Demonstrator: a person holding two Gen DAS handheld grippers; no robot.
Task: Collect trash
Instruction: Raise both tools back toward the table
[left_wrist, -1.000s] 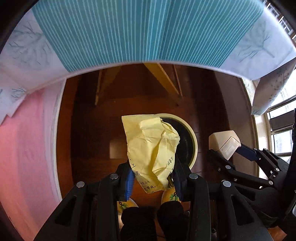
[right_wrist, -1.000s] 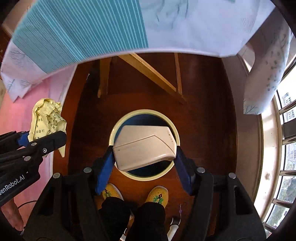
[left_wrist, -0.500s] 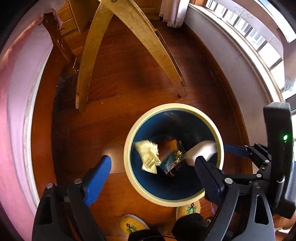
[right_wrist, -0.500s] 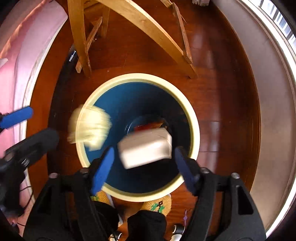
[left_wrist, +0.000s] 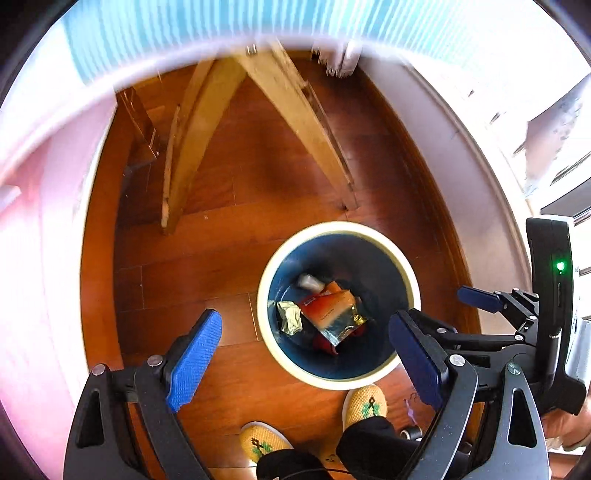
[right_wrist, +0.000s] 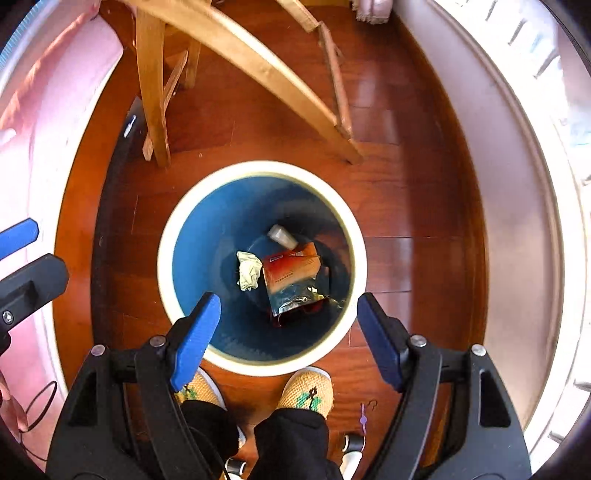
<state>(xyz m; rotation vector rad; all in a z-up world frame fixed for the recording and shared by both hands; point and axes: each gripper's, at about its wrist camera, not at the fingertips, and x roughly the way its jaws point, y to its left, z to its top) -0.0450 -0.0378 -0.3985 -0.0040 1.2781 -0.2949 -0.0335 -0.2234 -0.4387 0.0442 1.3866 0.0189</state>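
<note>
You can't see the bin's (left_wrist: 339, 229) near rim in the right wrist view; your fingers (right_wrist: 195, 334) cover it. The cloth (left_wrist: 184, 29) at the top of the left view is smeared. Print on the packet (right_wrist: 291, 275) is too small to read.

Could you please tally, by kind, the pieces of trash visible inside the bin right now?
Crumpled paper: 1
Orange snack packet: 1
Pale box: 1
Total: 3 in the bin; something dark red beneath the packet is too hidden to count.
</note>
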